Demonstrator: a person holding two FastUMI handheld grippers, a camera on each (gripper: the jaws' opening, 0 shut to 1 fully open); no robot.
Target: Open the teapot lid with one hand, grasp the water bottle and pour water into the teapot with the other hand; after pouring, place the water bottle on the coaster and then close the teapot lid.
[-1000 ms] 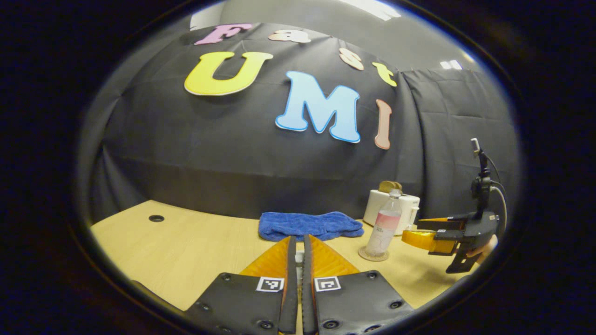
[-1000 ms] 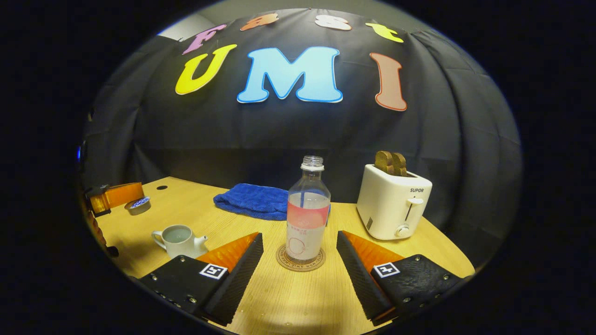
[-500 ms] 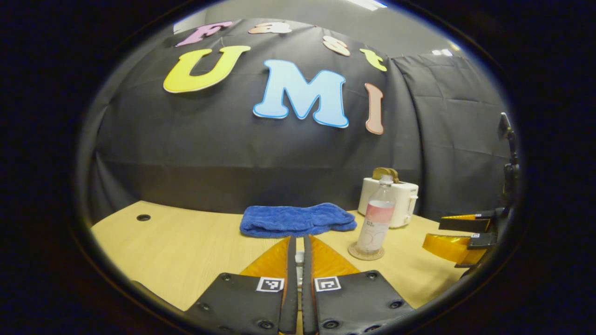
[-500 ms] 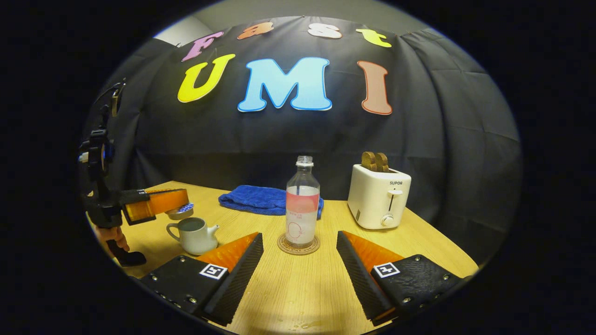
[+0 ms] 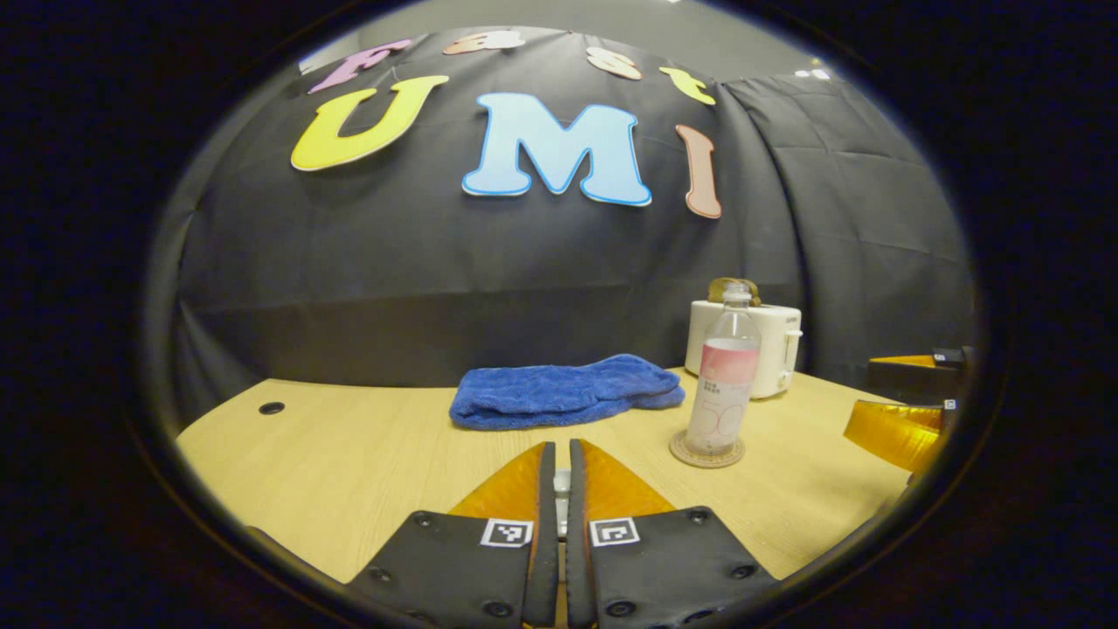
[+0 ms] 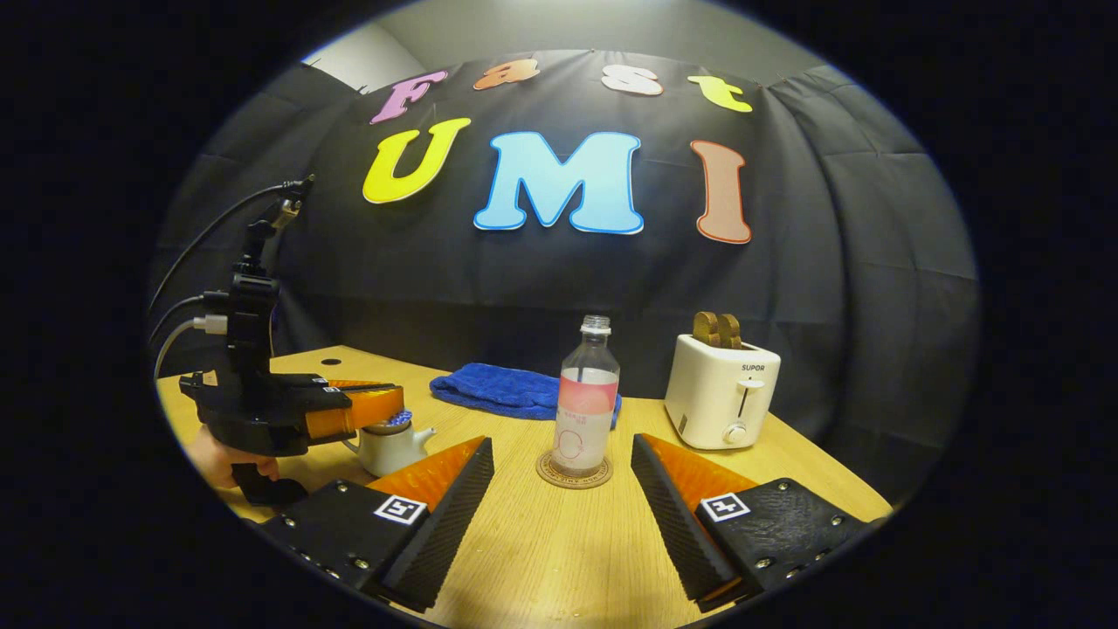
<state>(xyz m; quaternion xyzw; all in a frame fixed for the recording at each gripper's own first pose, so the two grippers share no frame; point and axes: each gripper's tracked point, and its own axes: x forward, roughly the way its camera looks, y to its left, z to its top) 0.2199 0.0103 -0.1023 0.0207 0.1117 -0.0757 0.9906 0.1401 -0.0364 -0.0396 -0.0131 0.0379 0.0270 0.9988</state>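
Note:
In the right gripper view the white teapot (image 6: 389, 447) stands on the table at the left. Its blue-patterned lid (image 6: 398, 420) rests on the teapot's top, and my left gripper (image 6: 389, 404), held by a hand, is shut on it. In the left gripper view the left gripper (image 5: 559, 447) has its fingers pressed nearly together around a small pale piece. The clear water bottle (image 6: 587, 402) with a pink label stands upright and uncapped on the round coaster (image 6: 574, 472). My right gripper (image 6: 562, 439) is open just in front of it, touching nothing. The bottle (image 5: 723, 384) and right gripper (image 5: 882, 397) also appear at the right.
A white toaster (image 6: 721, 393) with two slices of bread stands right of the bottle. A folded blue towel (image 6: 502, 389) lies behind it near the black cloth wall. The wooden table (image 6: 541, 550) has a cable hole (image 6: 330, 361) at its far left.
The left gripper carried the lid towards the teapot and lowered it onto the top. The right gripper, open, drew back a little from the bottle.

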